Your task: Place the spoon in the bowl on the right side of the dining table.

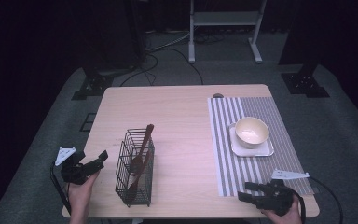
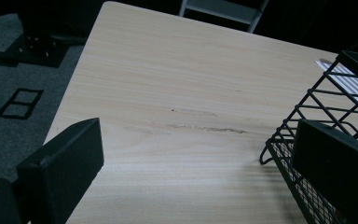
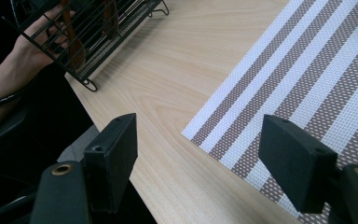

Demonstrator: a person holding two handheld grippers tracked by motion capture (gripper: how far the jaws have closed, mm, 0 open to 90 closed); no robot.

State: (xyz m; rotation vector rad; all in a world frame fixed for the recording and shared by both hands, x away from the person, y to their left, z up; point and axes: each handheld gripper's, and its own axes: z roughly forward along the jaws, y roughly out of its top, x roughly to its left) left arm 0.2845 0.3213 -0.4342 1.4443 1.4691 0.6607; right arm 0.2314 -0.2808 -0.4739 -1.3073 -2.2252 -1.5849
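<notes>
A: What holds what?

B: One wire basket [image 1: 135, 170] stands just right of the left gripper [image 1: 103, 158], not touching it. In it are two wooden utensils [image 1: 140, 156], upright and leaning. One bowl [image 1: 251, 132] sits on one tray [image 1: 242, 149], ahead of the right gripper [image 1: 246, 192], well apart from it; I can't tell if anything is in the bowl.

A: Anything else?

B: One striped mat [image 1: 230, 168] under the tray.

A: And the grippers?

B: Both released, jaws wide, nothing between them. The left one sits at the table's [image 1: 177, 116] left edge, the right one over the near edge, by the mat's near corner.

A: Room to move?

B: Bare wood between basket and mat, and beyond the basket.
</notes>
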